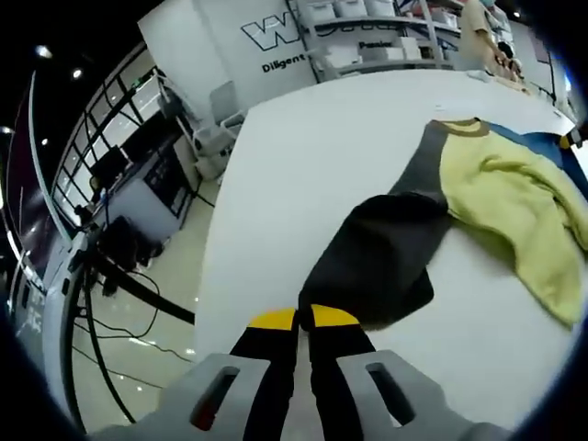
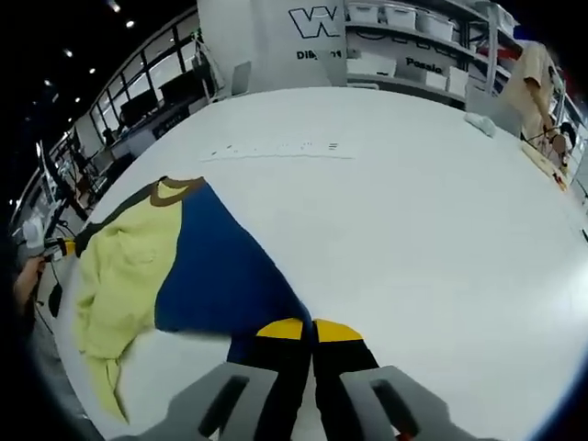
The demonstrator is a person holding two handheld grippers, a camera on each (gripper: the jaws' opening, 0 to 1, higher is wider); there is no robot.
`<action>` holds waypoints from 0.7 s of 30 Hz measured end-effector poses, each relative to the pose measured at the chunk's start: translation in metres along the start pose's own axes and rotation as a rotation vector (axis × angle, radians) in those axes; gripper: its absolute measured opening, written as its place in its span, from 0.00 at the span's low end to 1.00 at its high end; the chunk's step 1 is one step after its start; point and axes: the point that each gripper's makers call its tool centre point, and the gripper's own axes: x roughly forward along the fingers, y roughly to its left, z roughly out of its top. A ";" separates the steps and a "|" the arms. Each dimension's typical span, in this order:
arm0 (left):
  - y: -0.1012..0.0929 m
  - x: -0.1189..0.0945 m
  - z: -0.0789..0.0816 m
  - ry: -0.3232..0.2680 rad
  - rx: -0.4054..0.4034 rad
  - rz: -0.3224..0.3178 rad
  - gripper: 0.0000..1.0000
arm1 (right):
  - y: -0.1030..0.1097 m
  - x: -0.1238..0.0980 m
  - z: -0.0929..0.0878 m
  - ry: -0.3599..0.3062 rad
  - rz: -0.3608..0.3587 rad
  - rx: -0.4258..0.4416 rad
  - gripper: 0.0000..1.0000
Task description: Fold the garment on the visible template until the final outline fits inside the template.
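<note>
The garment (image 1: pixel 478 184), a shirt in yellow, dark grey and blue panels, lies spread on the white tabletop (image 1: pixel 322 156). In the left gripper view the left gripper (image 1: pixel 304 319) has its yellow-tipped jaws pressed together at the end of the dark grey sleeve (image 1: pixel 381 257); whether cloth is pinched between them I cannot tell. In the right gripper view the right gripper (image 2: pixel 299 329) is likewise closed at the lower edge of the blue panel (image 2: pixel 216 276), apparently on the hem, though the grip itself is hidden.

This looks like an early folding step: both grippers sit at opposite sides of the garment, which is still unfolded, its brown collar (image 2: pixel 175 188) away from both. No template outline can be made out around the garment. The next move probably calls for carrying sleeve and side inward over the yellow middle, evenly, without dragging the whole garment across the tabletop.
</note>
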 end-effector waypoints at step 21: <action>-0.051 -0.049 0.031 -0.149 -0.080 -0.090 0.76 | 0.032 -0.034 -0.013 -0.120 0.029 -0.062 0.55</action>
